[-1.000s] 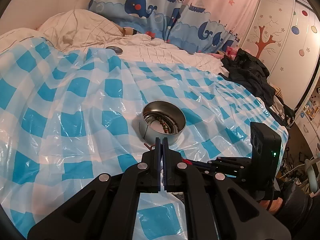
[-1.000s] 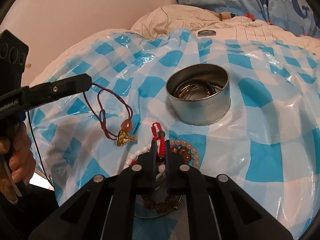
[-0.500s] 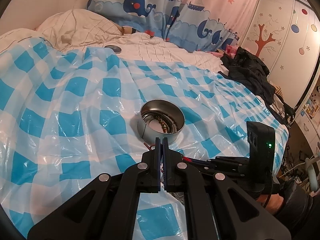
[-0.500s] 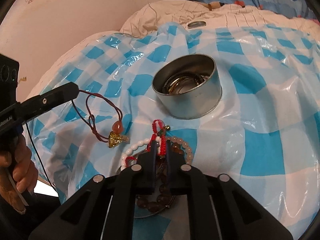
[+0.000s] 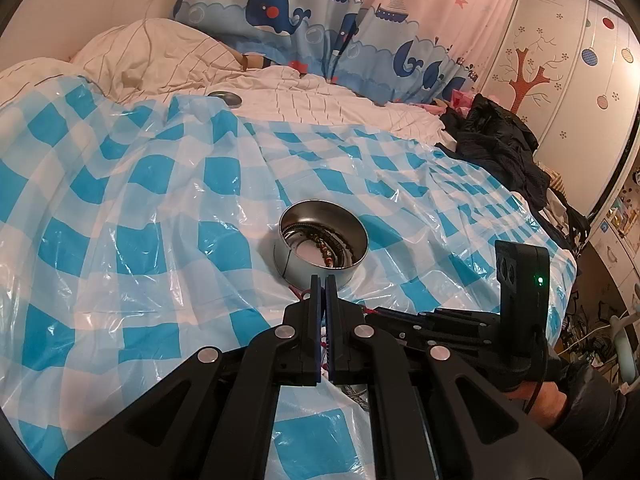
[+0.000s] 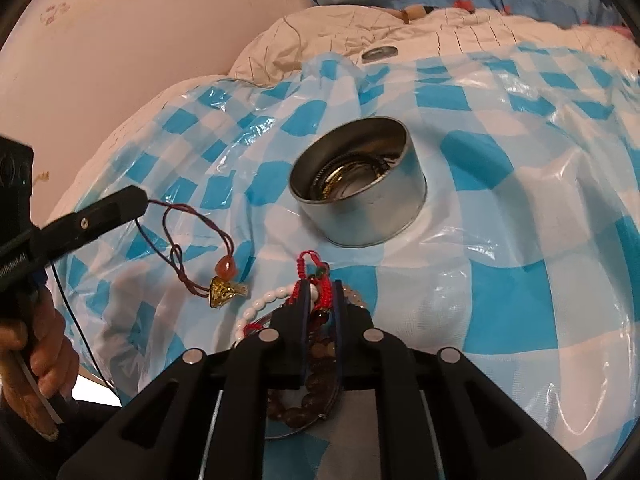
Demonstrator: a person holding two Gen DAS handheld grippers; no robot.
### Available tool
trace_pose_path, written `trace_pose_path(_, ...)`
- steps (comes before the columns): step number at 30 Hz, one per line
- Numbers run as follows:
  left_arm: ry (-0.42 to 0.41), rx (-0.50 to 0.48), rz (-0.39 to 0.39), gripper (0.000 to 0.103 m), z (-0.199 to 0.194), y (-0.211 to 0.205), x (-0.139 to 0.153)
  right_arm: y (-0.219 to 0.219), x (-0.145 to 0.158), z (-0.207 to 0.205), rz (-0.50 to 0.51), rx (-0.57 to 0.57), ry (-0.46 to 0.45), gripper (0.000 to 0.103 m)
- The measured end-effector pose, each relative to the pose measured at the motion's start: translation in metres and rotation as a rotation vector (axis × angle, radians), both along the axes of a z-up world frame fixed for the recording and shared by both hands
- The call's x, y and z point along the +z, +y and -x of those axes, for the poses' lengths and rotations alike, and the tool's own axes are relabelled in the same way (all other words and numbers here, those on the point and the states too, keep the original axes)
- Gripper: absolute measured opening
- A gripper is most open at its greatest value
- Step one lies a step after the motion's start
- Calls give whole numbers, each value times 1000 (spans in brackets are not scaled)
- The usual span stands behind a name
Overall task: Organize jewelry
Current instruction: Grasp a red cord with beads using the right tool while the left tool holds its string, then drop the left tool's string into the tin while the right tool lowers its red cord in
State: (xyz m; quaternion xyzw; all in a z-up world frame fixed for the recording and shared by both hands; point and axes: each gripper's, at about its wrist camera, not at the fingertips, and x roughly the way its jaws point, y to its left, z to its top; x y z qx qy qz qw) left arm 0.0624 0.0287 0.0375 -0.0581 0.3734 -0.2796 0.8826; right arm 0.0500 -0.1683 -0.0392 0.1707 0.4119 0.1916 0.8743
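A round metal tin (image 5: 320,242) (image 6: 360,196) with several bracelets inside stands on the blue checked plastic sheet (image 5: 140,208). My left gripper (image 5: 319,280) (image 6: 136,202) is shut on a dark red cord necklace (image 6: 188,240) whose orange bead and gold pendant (image 6: 224,290) hang just above the sheet, left of the tin. My right gripper (image 6: 320,286) (image 5: 372,312) is shut on a red braided cord bracelet (image 6: 312,276), lifted over a pile of white and brown bead bracelets (image 6: 312,364) near the tin.
The sheet covers a bed with a rumpled white quilt (image 5: 168,60) behind it. A flat metal lid (image 5: 226,98) lies on the quilt. Whale-print curtains (image 5: 320,12) hang behind. Dark clothes (image 5: 504,148) are heaped at the right edge, by a wardrobe (image 5: 560,60).
The right gripper has lifted the red bracelet and moved closer to the tin. The left gripper has carried the cord necklace slightly nearer the tin, pendant still hanging.
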Motion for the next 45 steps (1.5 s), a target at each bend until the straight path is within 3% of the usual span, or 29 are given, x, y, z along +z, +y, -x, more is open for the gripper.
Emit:
trace_pose_path(20, -9, -7, 19, 1, -2, -9, 7, -14, 33, 14, -74, -39, -139, 9)
trace_pose_path(32, -68, -19, 102, 1, -33, -46, 34, -43, 38, 13, -142, -108, -134, 9)
trace_pose_path(36, -99, 16, 97, 1, -53, -66, 32, -51, 38, 12, -162, -126, -128, 9)
trace_pose_path(38, -65, 59, 100, 3, -69, -72, 19, -55, 39, 11, -171, -133, -127, 9)
trace_pose_path(42, 100, 173, 63, 4, -96, -69, -17, -60, 41, 9, -177, -147, -128, 9)
trace_pose_path(44, 104, 194, 84, 8, -95, -60, -16, -58, 44, 6, -173, -147, -132, 9)
trace_pose_path(45, 86, 208, 76, 16, -92, -56, -13, -55, 47, 1, -170, -141, -135, 9)
